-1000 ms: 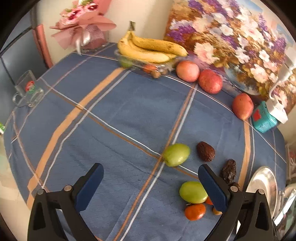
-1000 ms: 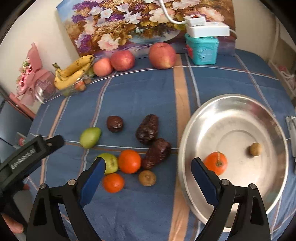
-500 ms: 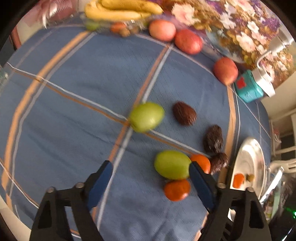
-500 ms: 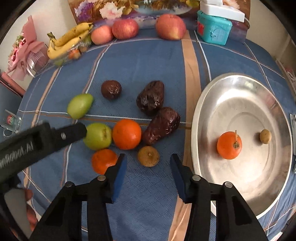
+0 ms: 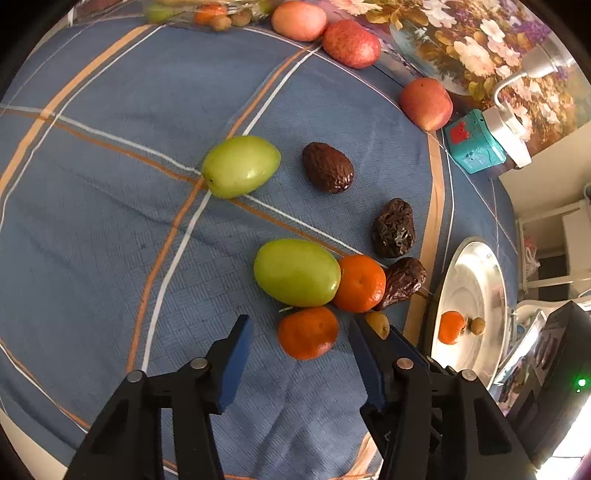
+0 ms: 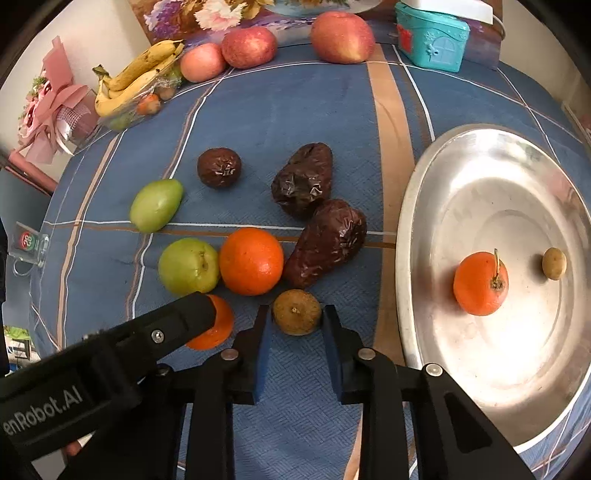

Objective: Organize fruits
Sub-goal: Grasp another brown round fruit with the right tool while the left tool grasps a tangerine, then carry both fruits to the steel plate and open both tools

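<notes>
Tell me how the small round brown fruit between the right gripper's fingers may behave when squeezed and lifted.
The small round brown fruit looks round, so it may roll or slip out as the right gripper shuts. Its small size suggests it is light. The skin looks dull and rough, which should help the grip.

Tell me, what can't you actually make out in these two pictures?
- Right wrist view: the nearest orange is half covered by the left hand-held gripper.
- Left wrist view: the small brown fruit is mostly behind that gripper's finger; whether the right hand-held gripper already touches it cannot be told.
- Left wrist view: the fruit tray is cut off by the top edge.
- Right wrist view: the silver plate runs off the right edge.
</notes>
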The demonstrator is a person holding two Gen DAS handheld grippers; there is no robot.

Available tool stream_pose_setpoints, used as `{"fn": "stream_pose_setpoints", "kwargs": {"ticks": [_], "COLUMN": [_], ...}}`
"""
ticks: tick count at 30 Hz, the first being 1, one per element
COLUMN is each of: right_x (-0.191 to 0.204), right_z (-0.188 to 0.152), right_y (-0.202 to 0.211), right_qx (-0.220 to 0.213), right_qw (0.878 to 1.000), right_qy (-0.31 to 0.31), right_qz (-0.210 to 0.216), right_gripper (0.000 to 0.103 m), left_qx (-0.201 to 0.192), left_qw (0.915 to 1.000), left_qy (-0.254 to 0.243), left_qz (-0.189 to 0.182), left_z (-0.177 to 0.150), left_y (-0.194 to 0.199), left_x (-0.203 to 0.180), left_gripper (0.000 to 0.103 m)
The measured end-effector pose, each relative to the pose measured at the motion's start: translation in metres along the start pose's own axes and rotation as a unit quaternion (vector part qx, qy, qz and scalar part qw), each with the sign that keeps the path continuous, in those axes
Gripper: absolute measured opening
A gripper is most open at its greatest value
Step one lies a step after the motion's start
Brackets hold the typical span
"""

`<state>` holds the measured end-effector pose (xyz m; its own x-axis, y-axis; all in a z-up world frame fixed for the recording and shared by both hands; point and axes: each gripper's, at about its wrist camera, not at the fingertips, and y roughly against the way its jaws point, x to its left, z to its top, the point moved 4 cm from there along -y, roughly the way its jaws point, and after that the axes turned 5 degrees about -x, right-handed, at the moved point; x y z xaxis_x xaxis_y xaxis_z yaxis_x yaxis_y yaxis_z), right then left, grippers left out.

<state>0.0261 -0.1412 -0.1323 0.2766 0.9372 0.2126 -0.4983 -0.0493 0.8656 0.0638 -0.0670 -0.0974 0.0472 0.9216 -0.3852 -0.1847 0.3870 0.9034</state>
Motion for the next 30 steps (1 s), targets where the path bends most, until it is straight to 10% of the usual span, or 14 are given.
{"fn": "stream_pose_setpoints", "kwargs": {"ticks": [17, 30], "right_x": [-0.016, -0.023], "right_z": [-0.018, -0.005], "right_y": [0.021, 0.065], "right_qx": [0.007, -0.048], "right_qw": [1.0, 0.999], "right_qy": [-0.005, -0.021], "right_qz": [-0.01, 0.005], "right_gripper": [0.028, 0.028], "left_qx": [0.032, -0.034], "left_qw": [0.9986, 0.9993], "left_qy": [0.031, 0.003], "left_qz": [-0.027, -0.015], "left_z": [-0.012, 0.002], "left_y": [-0.015, 0.024], "left_x": [-0.001, -0.008], "left_gripper": [0.037, 0.037]}}
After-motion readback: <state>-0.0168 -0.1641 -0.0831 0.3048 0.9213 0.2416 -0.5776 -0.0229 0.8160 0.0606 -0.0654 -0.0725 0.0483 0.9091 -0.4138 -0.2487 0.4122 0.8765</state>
